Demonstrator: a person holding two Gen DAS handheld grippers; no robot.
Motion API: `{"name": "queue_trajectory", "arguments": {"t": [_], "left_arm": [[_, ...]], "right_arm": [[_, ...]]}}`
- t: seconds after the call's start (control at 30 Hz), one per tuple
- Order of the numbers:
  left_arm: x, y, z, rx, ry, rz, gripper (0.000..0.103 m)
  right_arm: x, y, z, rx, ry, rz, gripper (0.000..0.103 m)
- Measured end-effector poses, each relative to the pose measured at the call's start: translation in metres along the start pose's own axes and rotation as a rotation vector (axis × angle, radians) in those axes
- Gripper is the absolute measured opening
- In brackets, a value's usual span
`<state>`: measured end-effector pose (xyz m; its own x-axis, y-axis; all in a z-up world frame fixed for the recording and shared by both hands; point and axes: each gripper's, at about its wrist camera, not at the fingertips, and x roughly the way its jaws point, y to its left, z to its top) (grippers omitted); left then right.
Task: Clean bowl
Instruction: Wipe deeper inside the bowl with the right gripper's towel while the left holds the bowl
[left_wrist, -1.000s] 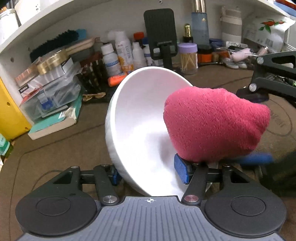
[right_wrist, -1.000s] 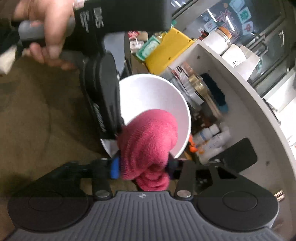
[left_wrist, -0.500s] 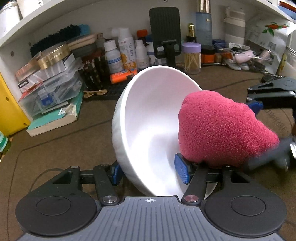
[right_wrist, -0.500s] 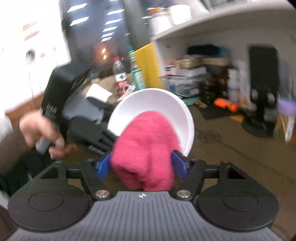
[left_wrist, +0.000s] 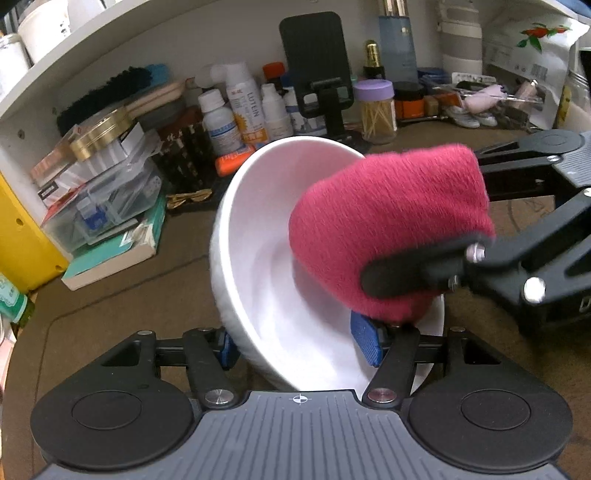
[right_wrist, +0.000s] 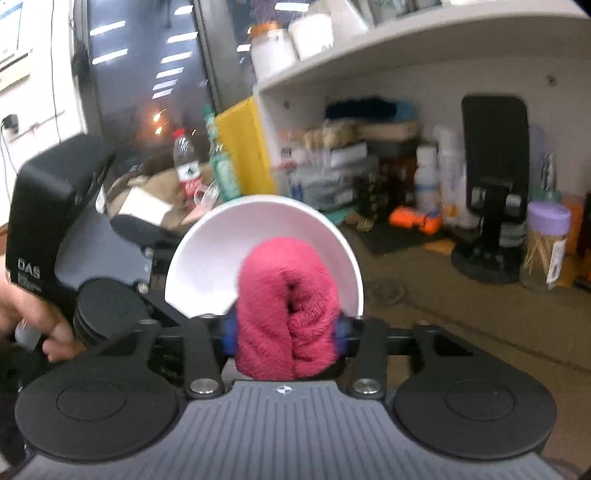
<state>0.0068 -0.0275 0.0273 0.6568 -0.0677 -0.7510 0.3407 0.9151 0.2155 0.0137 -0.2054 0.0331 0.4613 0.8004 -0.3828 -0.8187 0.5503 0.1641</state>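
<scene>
My left gripper (left_wrist: 295, 347) is shut on the rim of a white bowl (left_wrist: 258, 236), held tilted on its side above the brown table, its opening facing right. My right gripper (right_wrist: 284, 332) is shut on a bunched crimson cloth (right_wrist: 286, 295) and presses it into the bowl (right_wrist: 221, 254). In the left wrist view the cloth (left_wrist: 391, 221) fills the right half of the bowl, with the right gripper's black fingers (left_wrist: 406, 275) around it. The left gripper's body shows at the left of the right wrist view (right_wrist: 55, 206).
A white shelf unit stands at the back with bottles (left_wrist: 240, 107), a black phone stand (left_wrist: 317, 66), a toothpick jar (left_wrist: 376, 110), clear boxes on a book (left_wrist: 107, 206) and a yellow folder (left_wrist: 18, 240). Brown table surface (left_wrist: 129, 295) lies below.
The right gripper has turned and swung round with the cloth inside the bowl, from the bowl's lower right up across its right side. The bowl stays held, tilted a little more upright.
</scene>
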Motion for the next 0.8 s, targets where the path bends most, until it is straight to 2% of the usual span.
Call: {"name": "queue_trajectory", "arguments": {"t": [0.07,0.1,0.17,0.27,0.4,0.47,0.53,0.6,0.63,0.67,0.8], "left_arm": [[0.000,0.000,-0.001,0.002,-0.001,0.005,0.069],[-0.001,-0.001,-0.001,0.005,-0.001,0.007,0.069],[-0.001,-0.005,-0.001,0.029,-0.008,0.022,0.066],[-0.005,-0.009,0.001,0.048,-0.015,-0.001,0.063],[-0.004,-0.007,0.000,0.046,-0.011,-0.007,0.063],[-0.004,-0.006,-0.001,0.049,-0.007,-0.005,0.063],[-0.003,-0.002,-0.003,0.037,-0.008,-0.017,0.063],[-0.002,0.001,-0.004,0.030,-0.010,-0.015,0.068],[-0.002,0.000,-0.004,0.032,-0.011,-0.006,0.073],[-0.001,0.000,-0.004,0.028,-0.015,0.005,0.075],[0.000,-0.002,-0.003,-0.026,-0.031,0.040,0.079]], "right_arm": [[-0.006,0.021,0.002,-0.170,0.002,-0.092,0.032],[-0.004,0.032,0.002,-0.248,0.031,-0.117,0.031],[0.007,0.041,0.001,-0.301,0.107,-0.142,0.030],[0.016,0.038,0.010,-0.297,0.122,-0.216,0.030],[0.029,0.038,0.032,-0.257,0.097,-0.165,0.030],[0.032,0.037,0.035,-0.231,0.082,-0.070,0.030],[0.027,0.028,0.035,-0.147,0.069,0.075,0.030],[0.010,0.019,0.028,-0.091,0.046,0.161,0.029],[0.004,0.014,0.022,-0.069,0.043,0.157,0.030],[0.001,0.007,0.018,-0.035,0.044,0.108,0.030],[-0.003,-0.015,-0.004,0.104,0.043,-0.011,0.030]]}}
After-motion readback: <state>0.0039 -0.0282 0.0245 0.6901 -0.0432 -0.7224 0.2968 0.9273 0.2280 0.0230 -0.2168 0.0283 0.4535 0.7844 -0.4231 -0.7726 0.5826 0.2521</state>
